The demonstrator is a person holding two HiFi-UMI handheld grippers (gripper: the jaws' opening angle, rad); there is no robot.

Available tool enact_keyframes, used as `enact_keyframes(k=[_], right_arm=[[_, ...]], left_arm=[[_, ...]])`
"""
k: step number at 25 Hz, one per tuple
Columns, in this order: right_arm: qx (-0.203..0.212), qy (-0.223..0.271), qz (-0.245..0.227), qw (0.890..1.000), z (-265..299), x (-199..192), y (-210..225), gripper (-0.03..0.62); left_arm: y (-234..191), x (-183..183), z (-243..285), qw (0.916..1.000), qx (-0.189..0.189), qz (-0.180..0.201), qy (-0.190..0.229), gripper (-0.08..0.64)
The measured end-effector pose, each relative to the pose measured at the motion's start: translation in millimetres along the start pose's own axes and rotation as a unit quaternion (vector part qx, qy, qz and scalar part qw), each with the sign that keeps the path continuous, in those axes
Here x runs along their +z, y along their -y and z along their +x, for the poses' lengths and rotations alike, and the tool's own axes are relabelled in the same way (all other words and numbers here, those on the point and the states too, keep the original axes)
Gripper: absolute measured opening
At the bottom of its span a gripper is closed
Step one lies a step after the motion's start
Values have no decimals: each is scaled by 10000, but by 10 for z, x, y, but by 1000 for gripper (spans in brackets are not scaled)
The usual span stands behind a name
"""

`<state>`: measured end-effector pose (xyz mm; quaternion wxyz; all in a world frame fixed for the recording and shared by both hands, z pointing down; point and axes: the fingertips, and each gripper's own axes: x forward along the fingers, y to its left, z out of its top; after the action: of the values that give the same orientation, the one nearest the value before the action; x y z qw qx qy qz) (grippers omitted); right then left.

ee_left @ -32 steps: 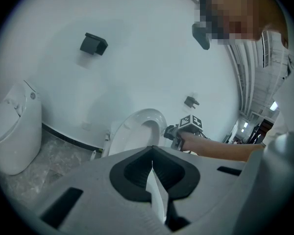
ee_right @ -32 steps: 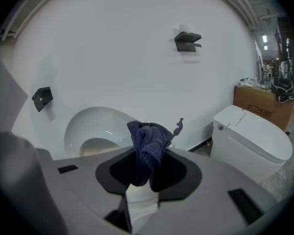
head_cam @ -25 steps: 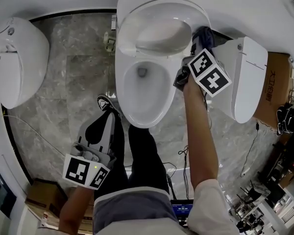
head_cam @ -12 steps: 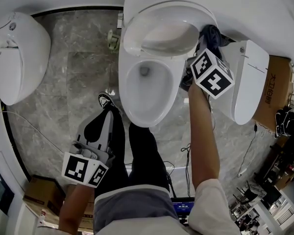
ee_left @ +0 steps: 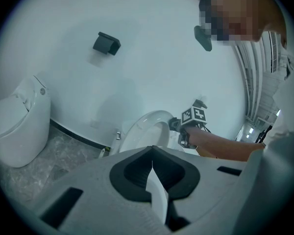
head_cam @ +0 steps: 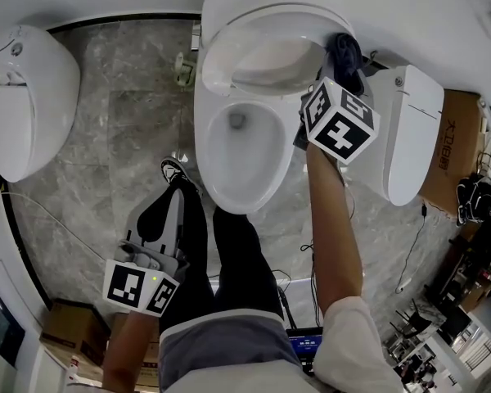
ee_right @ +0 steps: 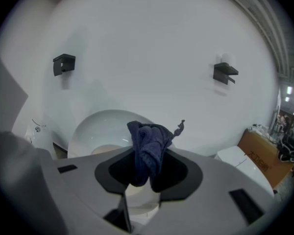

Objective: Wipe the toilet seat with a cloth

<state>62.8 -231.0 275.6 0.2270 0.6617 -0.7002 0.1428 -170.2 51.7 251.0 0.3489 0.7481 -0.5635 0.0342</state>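
View looking steeply down over a grey marble floor (head_cam: 123, 137) in a white-walled room.

- **Far left:** a spare toilet (head_cam: 29, 97) is standing unused.
- **Lower left:** the left gripper (head_cam: 180, 195) is hanging low beside the person's leg. Its fingers are pressing together on nothing. It is probably being held back there to leave room for the wiping arm. In the left gripper view, the closed fingers are pointing toward the middle toilet, well apart from it.
- **Middle:** the toilet bowl (head_cam: 237, 150) is standing open. The toilet seat (head_cam: 217, 64) is tipping up toward the wall, likely so its ring can be reached.
- **Upper right edge of the seat:** a dark blue cloth (head_cam: 344, 49) is bunching up. The right gripper (head_cam: 340, 70), at the end of an outstretched arm, is clamping the cloth between its fingers. A wad of fabric is sticking out past the tips, so that cloth rather than plastic would meet the seat.
- **Right gripper view:** the cloth is showing in front of the raised white seat. Whether it is actually touching cannot be told. The wipe appears to be under way along the ring's right side.
- **Right:** another toilet (head_cam: 409, 129) is standing just beside the middle one with its lid down. A cardboard box (head_cam: 457, 146) is sitting beyond it.
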Motion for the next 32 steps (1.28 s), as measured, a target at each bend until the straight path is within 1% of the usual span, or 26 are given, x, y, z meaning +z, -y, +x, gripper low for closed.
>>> enact_keyframes(k=[6,11,16,18,22,27,32], right_arm=[[-31,340,-768,9965,-77,182,-210,117],[120,646,-1529,9861,-162,318,-569,118],[198,770,-1993,9767,-187,330,-841,118],[212,801,-2172,9726,-189,325,-929,118],[307,896,-2522,9630,-198,272,-1163,120],[417,915,-3016,9481,-186,130,-1401,120],[475,923,-3451,9328,-167,-43,-1628,118]], left_arm=[[-37,-23,-43,10000,30,-76,10,9],[-103,-62,-102,9998,80,-157,21,9],[-181,-92,-147,9995,137,-264,74,9],[-251,-89,-180,9992,214,-305,120,9],[-430,-90,-262,9986,392,-314,159,9],[-571,-149,-295,9969,598,-440,268,9],[-670,-228,-345,9958,689,-538,263,9]])
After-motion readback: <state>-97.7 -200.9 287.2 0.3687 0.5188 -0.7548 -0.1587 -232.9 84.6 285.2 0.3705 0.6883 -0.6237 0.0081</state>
